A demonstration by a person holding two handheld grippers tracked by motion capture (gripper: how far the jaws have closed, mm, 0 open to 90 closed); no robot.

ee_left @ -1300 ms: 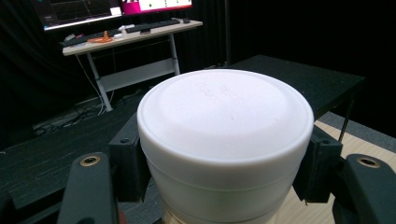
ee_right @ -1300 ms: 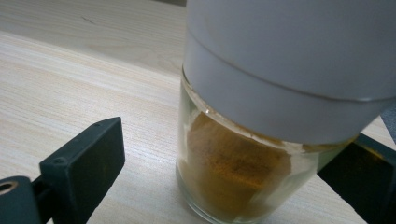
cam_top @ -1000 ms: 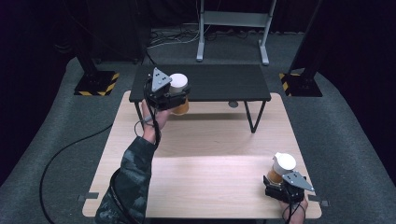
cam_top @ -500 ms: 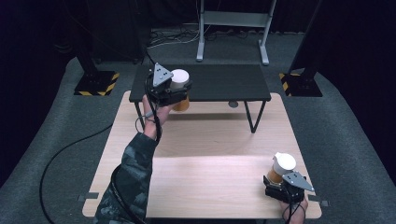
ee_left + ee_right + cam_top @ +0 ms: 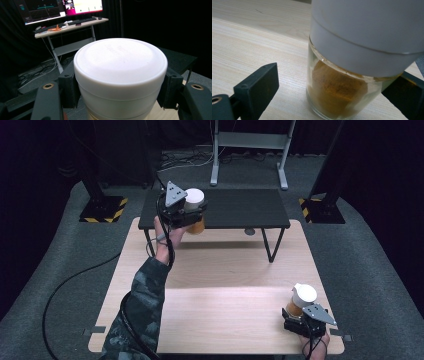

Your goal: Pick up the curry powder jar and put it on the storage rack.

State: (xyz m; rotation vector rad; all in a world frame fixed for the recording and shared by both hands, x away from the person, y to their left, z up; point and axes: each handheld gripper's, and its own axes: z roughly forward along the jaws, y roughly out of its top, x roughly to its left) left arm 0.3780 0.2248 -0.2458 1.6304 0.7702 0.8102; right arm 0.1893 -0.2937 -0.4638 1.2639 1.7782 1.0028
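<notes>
White-capped jar (image 5: 196,210): high view, at 11 o'clock, clamped in left gripper (image 5: 192,214) over black side table (image 5: 235,210).
Left gripper view: smooth round cap (image 5: 120,62), embossed writing unreadable.
Right gripper view: glass jar (image 5: 342,95), ochre powder, on pale wood table (image 5: 249,50); right gripper (image 5: 332,92) jaws stand clear of it.

Left jar (image 5: 120,72) base: cut off by the bottom edge of the left gripper view; contents below the white lid are out of frame.
Left jar lid lettering: embossed text on top, too faint to read.
Right jar (image 5: 352,75) lid: top cut off by the upper edge of the right gripper view.
Right gripper (image 5: 332,100) far jaw: cropped at the right edge; contact with the glass cannot be told.
Right hand (image 5: 314,346): mostly hidden under the gripper, cut by the bottom edge of the high view.
Monitor (image 5: 57,7) screens: content too small to read.
</notes>
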